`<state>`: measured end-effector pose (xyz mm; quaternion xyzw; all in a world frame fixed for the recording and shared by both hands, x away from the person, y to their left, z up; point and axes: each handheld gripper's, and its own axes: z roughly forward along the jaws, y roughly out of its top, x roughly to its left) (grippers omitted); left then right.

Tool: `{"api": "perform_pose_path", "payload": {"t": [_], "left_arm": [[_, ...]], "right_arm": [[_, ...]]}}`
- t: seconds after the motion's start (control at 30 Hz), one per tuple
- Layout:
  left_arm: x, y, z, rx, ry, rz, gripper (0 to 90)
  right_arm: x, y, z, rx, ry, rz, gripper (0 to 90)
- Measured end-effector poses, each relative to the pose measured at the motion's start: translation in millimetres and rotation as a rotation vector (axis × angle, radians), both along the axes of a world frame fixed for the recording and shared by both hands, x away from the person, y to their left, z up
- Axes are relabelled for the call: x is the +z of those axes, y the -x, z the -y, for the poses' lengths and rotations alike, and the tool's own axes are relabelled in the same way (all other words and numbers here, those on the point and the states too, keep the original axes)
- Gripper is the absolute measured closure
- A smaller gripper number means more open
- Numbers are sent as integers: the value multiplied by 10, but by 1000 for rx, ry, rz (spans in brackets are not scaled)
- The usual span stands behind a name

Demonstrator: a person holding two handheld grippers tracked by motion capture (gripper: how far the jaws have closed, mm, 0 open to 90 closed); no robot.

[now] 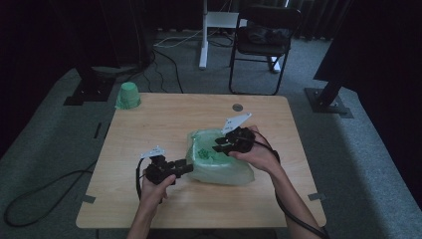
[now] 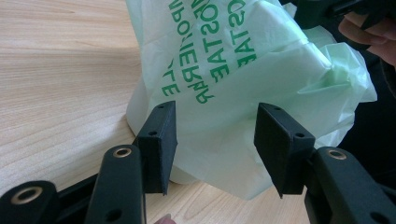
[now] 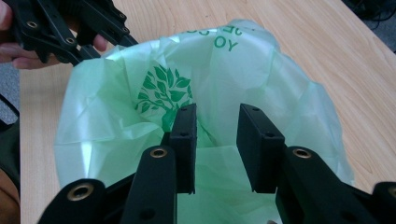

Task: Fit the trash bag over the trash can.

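Black jaws of the left gripper (image 2: pixel 212 144) rise from the bottom of the left gripper view, spread wide with the thin green plastic bag (image 2: pixel 243 88) bulging between them — neither pad looks pressed into the film. In the high view that gripper (image 1: pixel 181 168) sits at the lower middle of the frame, at the bag's (image 1: pixel 219 162) left end, on the wooden table (image 1: pixel 164 119). The right gripper (image 3: pixel 217 140) stands partly open over the bag's mouth in its own view, jaws close together but gripping nothing, the tree print (image 3: pixel 166 95) showing inside; in the high view it (image 1: pixel 221 144) hovers at the bag's upper edge. The film looks very light, soft and crinkly — likely slippery, and it will collapse rather than hold shape. Best taken by pinching a fold of the rim, not the loose belly. An upturned green cup (image 1: pixel 128 94) stands in the table's upper left corner.
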<state>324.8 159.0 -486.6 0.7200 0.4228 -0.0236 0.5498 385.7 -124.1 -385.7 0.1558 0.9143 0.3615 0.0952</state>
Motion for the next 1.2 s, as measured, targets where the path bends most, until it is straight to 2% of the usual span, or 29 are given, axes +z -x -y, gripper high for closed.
{"api": "perform_pose_path", "payload": {"t": [0.23,0.57,1.2], "left_arm": [[2,2,1,-2,0,1,500],[5,1,2,-1,2,0,500],[12,1,0,-1,8,1,500]], "right_arm": [[-62,-38,-54,7,29,-15,683],[-118,-85,-160,24,101,-23,676],[-186,-139,-294,43,175,-35,674]]}}
